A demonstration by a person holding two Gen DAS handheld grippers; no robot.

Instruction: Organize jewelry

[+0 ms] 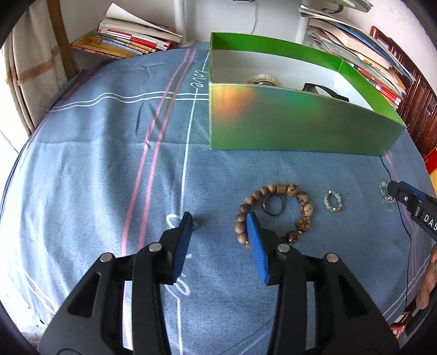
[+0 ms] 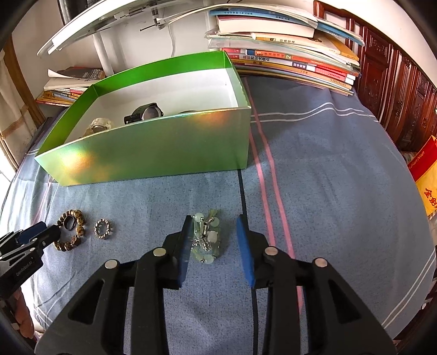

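Observation:
A green box [image 1: 286, 120] [image 2: 153, 153] stands on the blue cloth, holding a black watch [image 2: 146, 112] and a pale watch [image 2: 99, 125]. A wooden bead bracelet [image 1: 297, 199] [image 2: 77, 215] lies in front of it with a dark ring [image 1: 274, 205] [image 2: 69, 223] inside its loop. A small crystal ring [image 1: 333, 201] [image 2: 103, 228] lies beside it. My left gripper [image 1: 220, 218] is open, its right finger over the bracelet's left side. My right gripper [image 2: 214, 222] is open around a pale green bead cluster [image 2: 206, 237] [image 1: 386, 195] on the cloth.
Stacks of books [image 1: 128, 38] [image 2: 286, 54] line the far edge behind the box. A white lamp post [image 1: 183, 21] stands at the back. Dark wooden furniture [image 2: 393, 90] is at the right. A thin black cable [image 2: 247, 207] runs across the cloth.

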